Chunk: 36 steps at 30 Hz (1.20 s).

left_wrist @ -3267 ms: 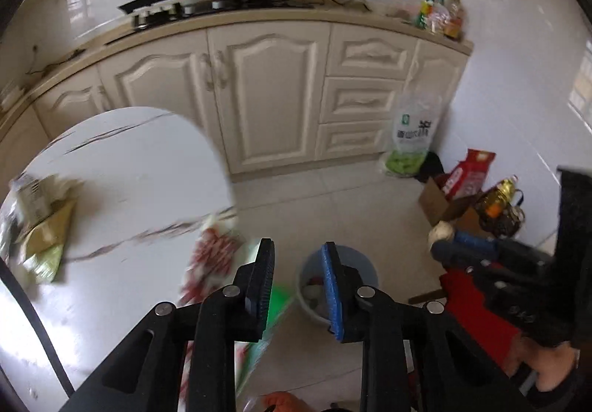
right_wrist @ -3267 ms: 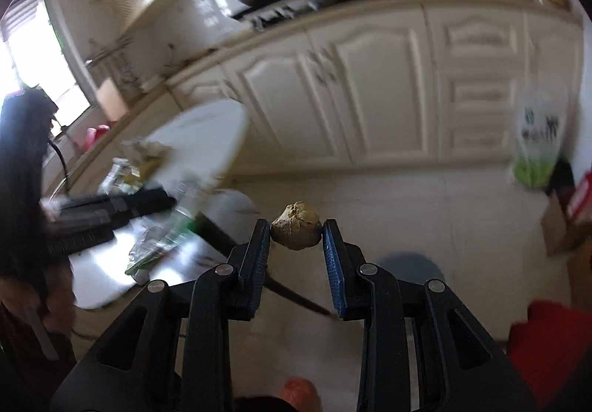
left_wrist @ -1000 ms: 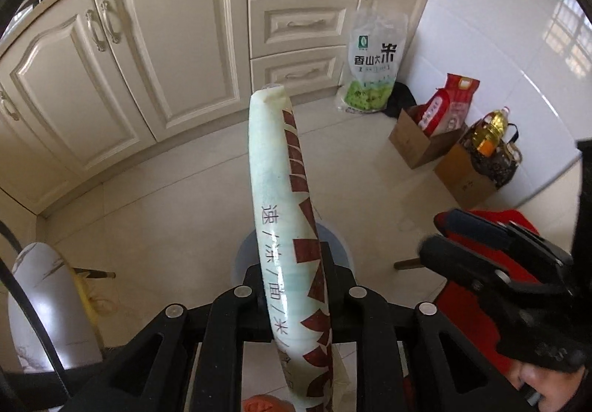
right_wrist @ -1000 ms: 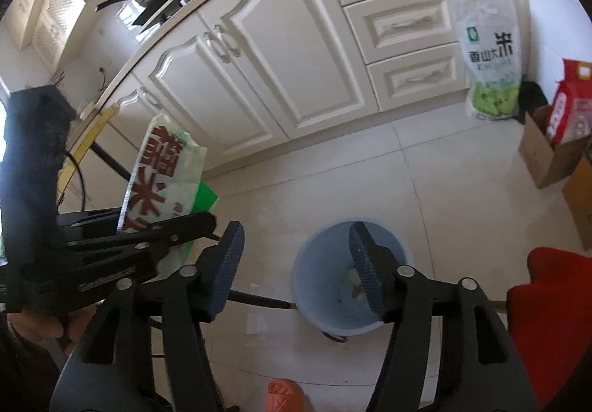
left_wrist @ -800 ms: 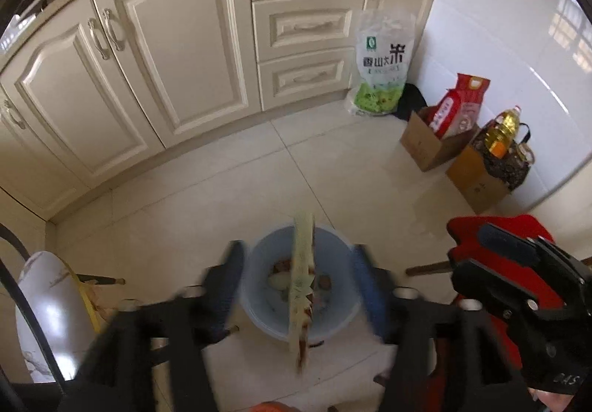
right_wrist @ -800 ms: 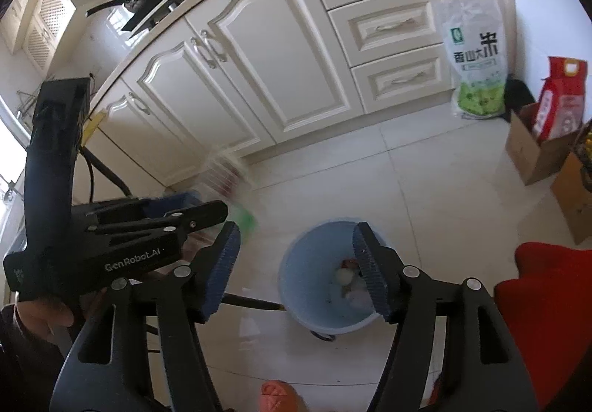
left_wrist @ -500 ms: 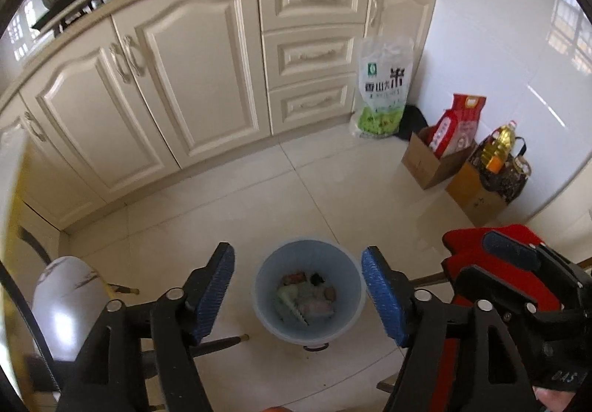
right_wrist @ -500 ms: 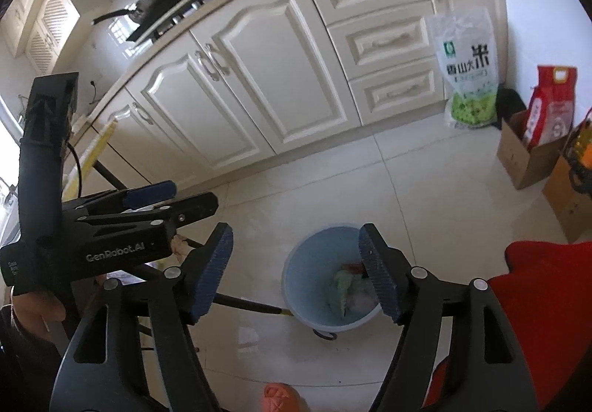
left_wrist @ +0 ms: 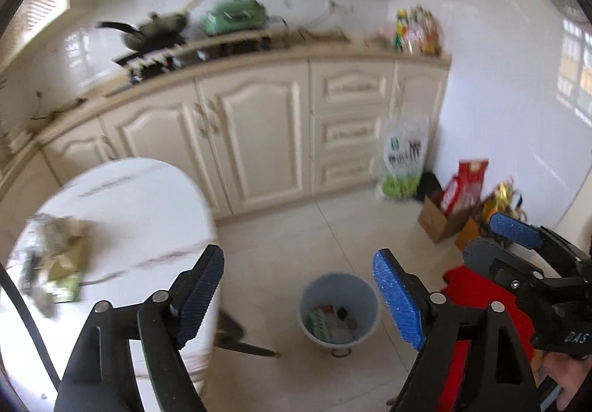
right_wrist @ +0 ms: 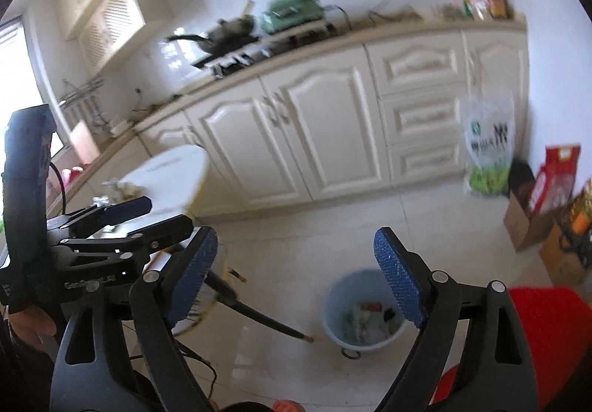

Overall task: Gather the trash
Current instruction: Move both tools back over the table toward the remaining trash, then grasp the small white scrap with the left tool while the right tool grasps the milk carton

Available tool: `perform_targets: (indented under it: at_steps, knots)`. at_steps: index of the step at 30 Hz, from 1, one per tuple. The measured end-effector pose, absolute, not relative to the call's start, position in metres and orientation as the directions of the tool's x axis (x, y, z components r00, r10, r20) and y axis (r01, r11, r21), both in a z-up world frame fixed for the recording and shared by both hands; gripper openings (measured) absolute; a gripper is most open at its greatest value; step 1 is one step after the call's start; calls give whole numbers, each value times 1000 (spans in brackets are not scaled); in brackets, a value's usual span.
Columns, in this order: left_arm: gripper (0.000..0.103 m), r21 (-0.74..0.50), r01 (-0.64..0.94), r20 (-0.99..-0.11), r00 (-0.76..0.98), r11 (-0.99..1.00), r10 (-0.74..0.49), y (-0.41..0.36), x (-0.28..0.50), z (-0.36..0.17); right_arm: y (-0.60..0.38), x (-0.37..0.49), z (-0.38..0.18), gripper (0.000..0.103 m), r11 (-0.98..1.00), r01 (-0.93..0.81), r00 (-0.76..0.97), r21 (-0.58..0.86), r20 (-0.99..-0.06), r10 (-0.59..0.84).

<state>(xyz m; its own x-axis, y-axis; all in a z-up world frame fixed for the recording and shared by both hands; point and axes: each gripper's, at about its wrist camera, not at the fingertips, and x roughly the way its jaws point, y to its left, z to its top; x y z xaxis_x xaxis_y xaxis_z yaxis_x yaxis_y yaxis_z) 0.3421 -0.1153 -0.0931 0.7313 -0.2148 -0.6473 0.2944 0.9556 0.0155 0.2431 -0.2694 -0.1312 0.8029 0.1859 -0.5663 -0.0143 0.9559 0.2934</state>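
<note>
Trash sits near the left edge of the white table, and more fills the blue bin on the floor.
My left gripper and right gripper have just been opening; both jaws are spread wide, nothing between them.

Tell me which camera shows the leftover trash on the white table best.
The left wrist view: the blurred wrappers lie in plain sight on the white table. The right wrist view shows only a sliver of them, mostly hidden behind the left gripper.
</note>
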Motion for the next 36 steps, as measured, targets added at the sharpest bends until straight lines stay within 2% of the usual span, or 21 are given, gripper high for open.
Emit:
perform_targets:
  at_steps: [2, 8, 11, 19, 27, 29, 33, 35, 36]
  knots:
    - [86, 9, 266, -618, 759, 964, -204, -83, 315, -77, -243, 243, -112, 93, 962, -52, 811, 268, -551, 197]
    - [96, 44, 116, -546, 835, 992, -74, 21, 237, -51, -145, 265, -65, 94, 953, -223, 796, 206, -525, 300]
    - [96, 42, 34, -537, 844, 999, -6, 66, 218, -51, -95, 283, -52, 95, 942, -289, 777, 173, -533, 336]
    - [96, 9, -150, -621, 774, 989, 123, 173, 208, -87, 15, 342, -66, 96, 892, -431, 678, 136, -604, 419]
    - [93, -31, -177, -728, 678, 984, 99, 202, 260, -126, 54, 408, -112, 96, 880, -453, 603, 145, -677, 422]
    - [83, -26, -172, -752, 652, 985, 94, 207, 273, -137, 57, 420, -121, 96, 876, -458, 587, 150, -690, 424]
    - [69, -29, -165, -790, 608, 986, 78, 209, 322, -148, 57, 442, -134, 96, 872, -459, 569, 171, -697, 437]
    - [55, -45, -164, -802, 594, 986, 62, 214, 342, -150, 57, 452, -138, 96, 867, -464, 563, 183, -694, 448]
    - [52, -54, -162, -806, 590, 985, 53, 218, 347, -152, 59, 457, -140, 96, 863, -469, 556, 189, -696, 454]
